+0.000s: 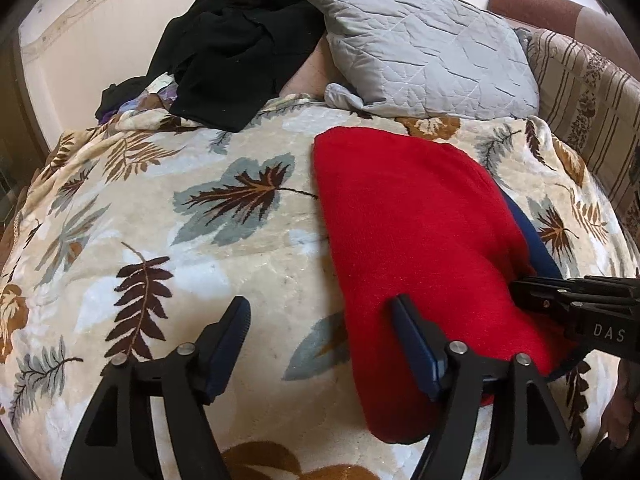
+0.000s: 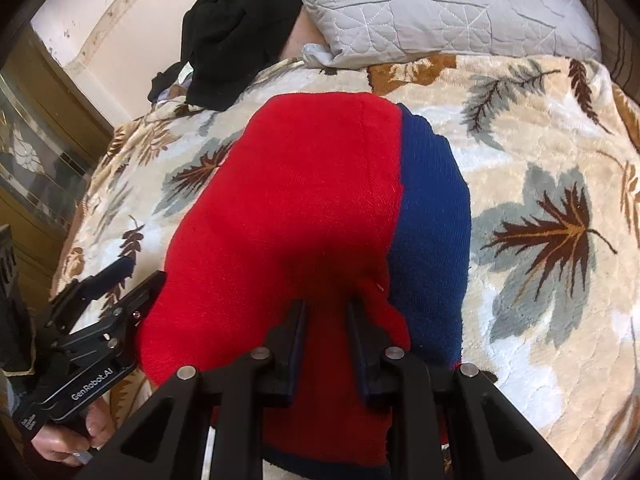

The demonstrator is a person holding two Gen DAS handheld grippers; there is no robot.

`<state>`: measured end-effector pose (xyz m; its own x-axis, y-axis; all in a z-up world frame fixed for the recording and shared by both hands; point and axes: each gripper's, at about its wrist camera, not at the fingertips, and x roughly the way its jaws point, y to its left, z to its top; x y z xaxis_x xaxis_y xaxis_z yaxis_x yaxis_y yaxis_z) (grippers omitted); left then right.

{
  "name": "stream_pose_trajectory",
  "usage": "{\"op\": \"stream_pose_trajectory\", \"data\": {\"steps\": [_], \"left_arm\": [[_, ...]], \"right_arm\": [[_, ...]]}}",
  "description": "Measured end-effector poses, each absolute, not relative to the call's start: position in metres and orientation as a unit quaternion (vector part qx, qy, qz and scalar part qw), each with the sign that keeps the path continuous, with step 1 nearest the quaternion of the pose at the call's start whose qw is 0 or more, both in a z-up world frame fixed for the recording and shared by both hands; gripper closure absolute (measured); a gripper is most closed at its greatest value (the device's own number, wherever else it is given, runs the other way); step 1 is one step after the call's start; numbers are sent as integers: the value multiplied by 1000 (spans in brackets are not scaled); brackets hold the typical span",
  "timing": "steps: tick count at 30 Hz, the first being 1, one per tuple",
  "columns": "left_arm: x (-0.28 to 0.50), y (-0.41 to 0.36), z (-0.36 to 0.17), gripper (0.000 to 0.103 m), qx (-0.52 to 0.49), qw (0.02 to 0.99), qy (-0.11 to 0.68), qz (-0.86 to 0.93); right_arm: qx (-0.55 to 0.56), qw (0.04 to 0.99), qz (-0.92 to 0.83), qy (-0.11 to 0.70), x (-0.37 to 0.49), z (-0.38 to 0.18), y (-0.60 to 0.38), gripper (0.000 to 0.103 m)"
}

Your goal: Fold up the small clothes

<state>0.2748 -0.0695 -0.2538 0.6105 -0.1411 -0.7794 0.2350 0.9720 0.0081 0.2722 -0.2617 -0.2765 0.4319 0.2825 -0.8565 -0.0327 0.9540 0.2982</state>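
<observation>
A red knitted garment (image 1: 408, 232) with a blue part (image 2: 432, 216) lies folded on the leaf-patterned blanket (image 1: 160, 220). My left gripper (image 1: 320, 312) stands open just over the garment's near left edge. One of its fingers is over bare blanket and the other is over red cloth, and nothing is pinched. In the right wrist view the left gripper (image 2: 136, 276) sits at the garment's left side. My right gripper (image 2: 327, 316) has its jaws narrow, with a raised fold of the red cloth between the pads. It enters the left wrist view as the right gripper (image 1: 520, 286) at the garment's right edge.
A heap of black clothes (image 1: 232, 48) and a grey quilted pillow (image 1: 420, 48) lie at the far end of the bed. Striped upholstery (image 1: 588, 92) borders the right side. A wooden cabinet with glass (image 2: 36, 152) stands at the left. A hand (image 2: 76, 436) holds the left gripper.
</observation>
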Motion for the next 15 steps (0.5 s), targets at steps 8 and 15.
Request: {"op": "stream_pose_trajectory", "data": {"steps": [8,15], "left_arm": [[278,-64,-248,18,49,895,434,-94],[274,-58,-229,18,45,914,395,-76]], "right_arm": [[100,849,83,512,269,-276,-255,78],[153,856,109,482,265,-253,-277,78]]}}
